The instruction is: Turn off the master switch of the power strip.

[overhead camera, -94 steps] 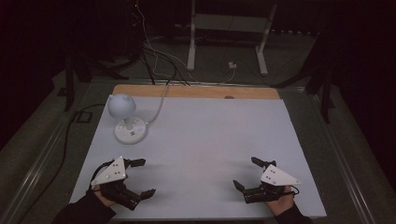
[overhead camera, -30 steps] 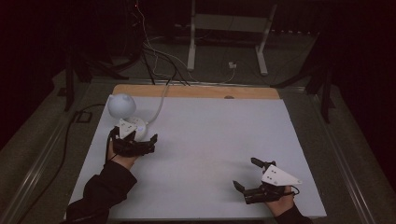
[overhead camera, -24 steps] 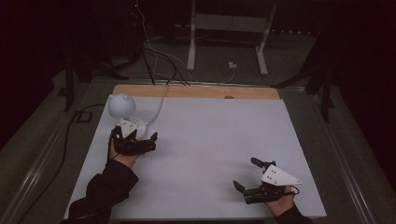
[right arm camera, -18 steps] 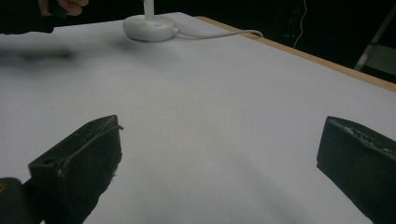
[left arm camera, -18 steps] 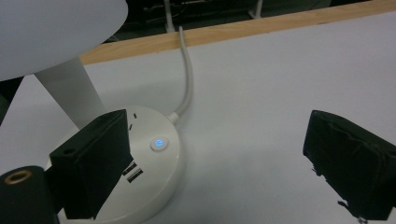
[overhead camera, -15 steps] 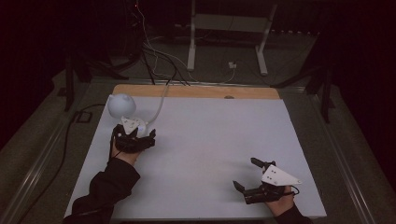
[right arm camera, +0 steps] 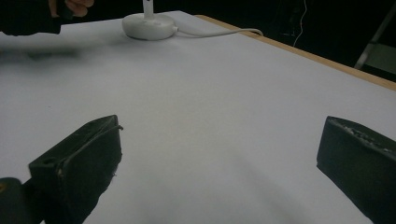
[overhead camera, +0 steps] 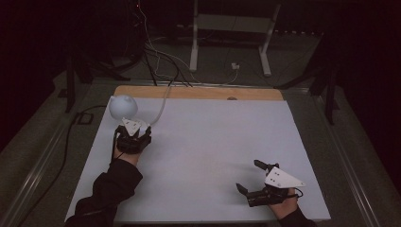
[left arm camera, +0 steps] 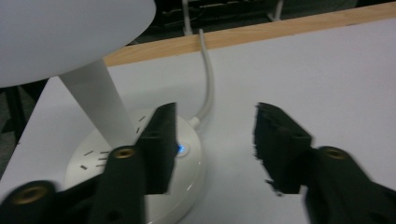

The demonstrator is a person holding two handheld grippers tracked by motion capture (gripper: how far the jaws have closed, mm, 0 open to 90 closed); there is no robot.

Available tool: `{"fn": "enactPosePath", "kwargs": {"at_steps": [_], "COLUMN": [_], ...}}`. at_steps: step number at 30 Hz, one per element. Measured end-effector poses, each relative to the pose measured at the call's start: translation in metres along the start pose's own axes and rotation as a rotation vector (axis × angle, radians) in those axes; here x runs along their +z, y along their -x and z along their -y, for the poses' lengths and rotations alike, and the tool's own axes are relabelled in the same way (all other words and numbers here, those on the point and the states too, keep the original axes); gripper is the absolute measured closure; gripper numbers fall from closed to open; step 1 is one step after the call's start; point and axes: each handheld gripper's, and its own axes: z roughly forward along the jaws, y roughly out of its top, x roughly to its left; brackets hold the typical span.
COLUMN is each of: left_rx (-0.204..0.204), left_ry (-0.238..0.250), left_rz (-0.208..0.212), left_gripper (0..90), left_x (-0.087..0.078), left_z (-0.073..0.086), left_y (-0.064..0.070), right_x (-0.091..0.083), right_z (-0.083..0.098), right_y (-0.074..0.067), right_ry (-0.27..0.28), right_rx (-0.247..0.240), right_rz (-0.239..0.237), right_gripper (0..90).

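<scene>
One gripper, the left gripper (left arm camera: 212, 144), had travelled from the table's near edge up to the lamp (overhead camera: 124, 108) at ten o'clock; its jaws had just been closing, nothing between them, one jaw poised over the base's lit button (left arm camera: 181, 149), presumably for pressing. Right gripper (overhead camera: 249, 178) lay parted at five o'clock.

Lamp (overhead camera: 124, 108) stands on the bench (overhead camera: 213, 142) at its far left corner, its cable (overhead camera: 162, 101) running back over the far edge. Left gripper (overhead camera: 134, 137) sits just before the lamp base (left arm camera: 140, 158), one of its fingers (left arm camera: 159, 144) over the base. Right gripper (overhead camera: 257, 182) lies near the front right corner, well apart
</scene>
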Motion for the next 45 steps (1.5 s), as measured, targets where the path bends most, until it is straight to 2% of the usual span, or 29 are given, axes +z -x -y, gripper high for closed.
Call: {"fn": "enactPosePath", "kwargs": {"at_steps": [1, 4, 5, 6, 10, 14, 18, 20, 23, 28, 29, 30, 32, 36, 40, 44, 45], "left_rx": [0.006, 0.016, 0.016, 0.011, -0.016, -0.019, -0.022, -0.009, 0.019, 0.033, 0.044, 0.076, 0.085, 0.148, 0.176, 0.176, 0.186], "left_ry": [-0.003, -0.007, -0.001, 0.001, 0.001, 0.001, 0.005, 0.007, 0.003, -0.016, -0.018, -0.022, -0.023, -0.040, -0.058, -0.053, -0.047], "left_rz": [-0.013, -0.044, -0.056, -0.063, -0.067, -0.061, -0.088, -0.109, -0.113, -0.112, -0.119, -0.123, -0.127, -0.144, -0.157, -0.157, -0.158], "left_gripper": [66.5, 68.5, 71.4, 78.5, 90.0, 90.0, 90.0, 90.0, 90.0, 90.0, 90.0, 90.0, 90.0, 90.0, 90.0, 90.0, 90.0], "left_x": [0.001, 0.003, 0.003, 0.003, 0.006, 0.010, 0.016, 0.019, 0.022, 0.029, 0.031, 0.033, 0.034, 0.039, 0.043, 0.045, 0.045], "left_z": [0.001, 0.003, 0.004, 0.004, 0.004, 0.005, 0.007, 0.008, 0.009, 0.012, 0.013, 0.014, 0.014, 0.017, 0.020, 0.020, 0.021], "left_y": [0.000, 0.001, 0.001, 0.001, -0.002, -0.003, -0.004, -0.003, -0.002, -0.004, -0.003, -0.002, -0.001, 0.003, 0.005, 0.004, 0.004], "right_x": [0.000, 0.000, 0.000, 0.000, 0.001, 0.000, 0.000, 0.000, 0.000, -0.001, -0.001, -0.001, -0.001, -0.001, -0.001, -0.001, -0.001], "right_z": [0.000, 0.000, 0.000, 0.000, 0.000, 0.000, 0.000, 0.000, 0.000, 0.000, 0.000, 0.000, 0.000, 0.000, 0.000, 0.000, 0.000], "right_y": [0.000, 0.000, -0.001, -0.001, -0.001, -0.001, -0.001, -0.001, -0.001, -0.002, -0.002, -0.002, -0.002, -0.002, -0.002, -0.002, -0.002], "right_ry": [0.000, -0.001, -0.001, -0.001, -0.004, -0.003, -0.001, 0.000, 0.000, 0.001, 0.000, 0.000, 0.000, 0.001, 0.002, 0.001, 0.001], "right_rx": [0.000, -0.002, -0.002, -0.001, -0.002, -0.003, -0.007, -0.008, -0.007, -0.009, -0.009, -0.009, -0.009, -0.008, -0.009, -0.011, -0.011], "right_rz": [0.000, 0.000, 0.000, -0.001, -0.002, -0.003, -0.003, -0.003, -0.004, -0.003, -0.004, -0.004, -0.005, -0.006, -0.006, -0.008, -0.008], "right_gripper": [0.0, 0.0, 0.0, 0.0, 0.0, 0.0, 0.0, 0.0, 0.0, 0.0, 0.0, 0.0, 0.0, 0.0, 0.0, 0.0, 0.0]}}
